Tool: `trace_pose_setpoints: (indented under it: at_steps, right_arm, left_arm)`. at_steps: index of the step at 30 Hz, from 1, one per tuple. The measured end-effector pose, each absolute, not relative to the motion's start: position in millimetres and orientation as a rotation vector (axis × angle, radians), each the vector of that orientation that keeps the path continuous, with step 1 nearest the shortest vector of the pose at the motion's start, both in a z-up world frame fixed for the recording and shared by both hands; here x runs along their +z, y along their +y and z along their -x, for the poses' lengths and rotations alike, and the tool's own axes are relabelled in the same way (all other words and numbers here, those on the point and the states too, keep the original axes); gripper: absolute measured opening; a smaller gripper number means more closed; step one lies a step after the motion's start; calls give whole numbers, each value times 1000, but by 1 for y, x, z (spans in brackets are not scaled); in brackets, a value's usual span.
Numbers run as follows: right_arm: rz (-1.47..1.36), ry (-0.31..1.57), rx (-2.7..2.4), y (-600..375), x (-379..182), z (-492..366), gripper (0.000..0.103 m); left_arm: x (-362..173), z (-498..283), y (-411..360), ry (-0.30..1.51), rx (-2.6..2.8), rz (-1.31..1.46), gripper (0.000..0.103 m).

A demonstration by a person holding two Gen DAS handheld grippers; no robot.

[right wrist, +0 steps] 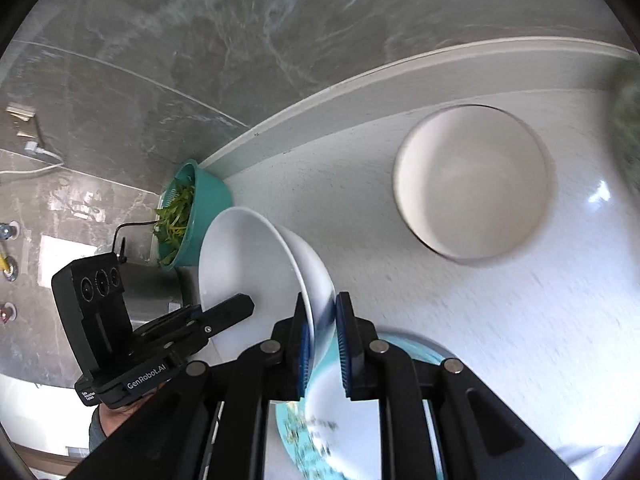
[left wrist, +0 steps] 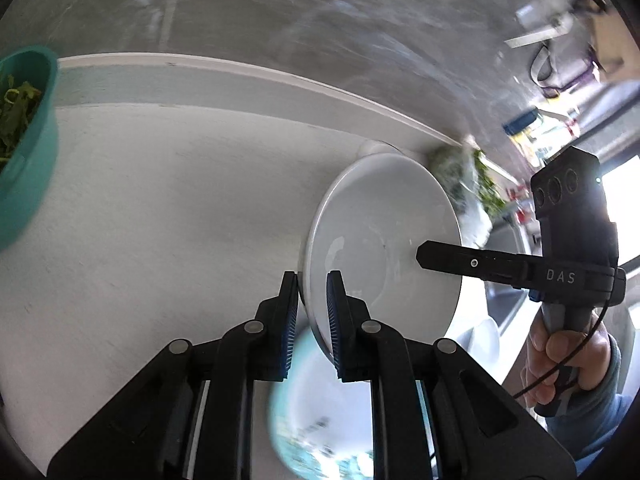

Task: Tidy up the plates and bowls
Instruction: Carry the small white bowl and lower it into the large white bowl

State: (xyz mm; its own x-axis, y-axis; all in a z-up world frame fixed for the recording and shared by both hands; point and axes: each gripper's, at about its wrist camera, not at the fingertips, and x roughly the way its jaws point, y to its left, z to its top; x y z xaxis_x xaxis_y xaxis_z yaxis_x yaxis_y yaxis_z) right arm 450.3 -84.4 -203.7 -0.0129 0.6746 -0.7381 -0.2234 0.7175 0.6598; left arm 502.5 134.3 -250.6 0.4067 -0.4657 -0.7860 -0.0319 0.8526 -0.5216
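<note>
Both grippers clamp the same white bowl (left wrist: 384, 240) by opposite sides of its rim. The left gripper (left wrist: 313, 320) pinches the rim at the bowl's 7 o'clock in the left wrist view; the right gripper (right wrist: 324, 340) pinches it at about 5 o'clock in its own view. The bowl is tilted, clear of the counter (left wrist: 160, 220), above a teal-patterned plate (right wrist: 400, 360) that shows blurred under the jaws.

A 2nd, cream bowl (right wrist: 474, 182) sits on the counter at 1 o'clock in the right view, well apart. A teal colander (right wrist: 200, 216) of greens stands at 10 o'clock by the wall.

Risks, as I judge them: each grip covers only a thin strip of glazed rim, so the bowl could slip out if the 2 hands drift apart or twist unevenly. A drop would land it on the plate and could chip both.
</note>
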Motion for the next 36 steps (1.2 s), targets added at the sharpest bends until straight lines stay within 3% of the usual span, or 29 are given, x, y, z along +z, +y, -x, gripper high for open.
trace_pose_setpoints:
  at_steps: [12,24,36]
  right_arm:
    - [-521,1401,649,-222,-190,-386,15]
    - [-637,1450,532,-350,-222,-337,15]
    - [-604,1523,555,-383,-263,-326,16]
  left_arm:
    - [-225,-445,-19,1163,-437,474,13]
    - [-247,-414,-177,1278,-542,379,14]
    - [-287,-398,-211,1355,-457,320,14]
